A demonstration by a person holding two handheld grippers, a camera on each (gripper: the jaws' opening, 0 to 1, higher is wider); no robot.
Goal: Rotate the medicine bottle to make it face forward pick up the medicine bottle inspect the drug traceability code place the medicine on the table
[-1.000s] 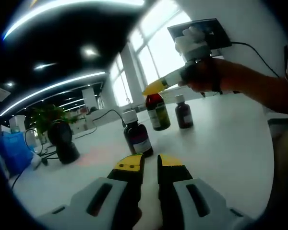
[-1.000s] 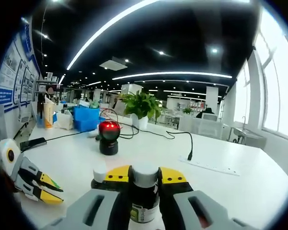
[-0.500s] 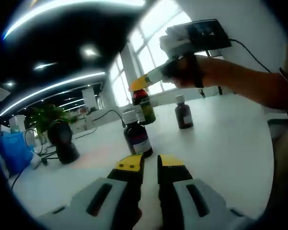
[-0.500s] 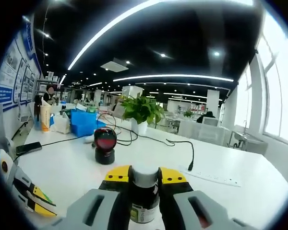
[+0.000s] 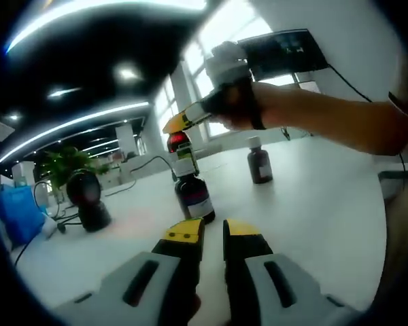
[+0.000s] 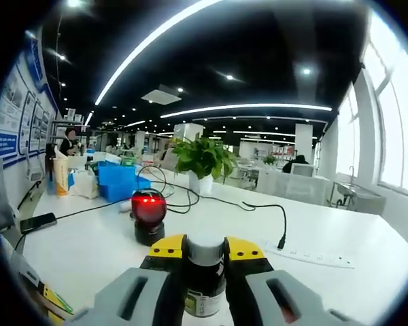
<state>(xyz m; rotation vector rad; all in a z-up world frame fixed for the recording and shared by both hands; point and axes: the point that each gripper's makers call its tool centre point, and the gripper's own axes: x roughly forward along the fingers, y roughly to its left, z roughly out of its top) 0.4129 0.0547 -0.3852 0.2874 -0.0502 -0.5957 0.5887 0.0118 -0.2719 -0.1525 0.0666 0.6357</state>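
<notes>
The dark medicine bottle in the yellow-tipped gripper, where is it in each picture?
Left gripper view: the dark medicine bottle is up near the middle, pinched by the right gripper above the white table.
Right gripper view: bottom centre, between the yellow jaws.
Shared landmark: the black round scanner.

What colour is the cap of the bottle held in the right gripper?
Grey cap on the medicine bottle, clearest in the right gripper view.

We can read no text. The label of the medicine bottle [image 6: 205, 288] and the wall posters [image 6: 13, 119] carry print too small and blurred to make out.
</notes>
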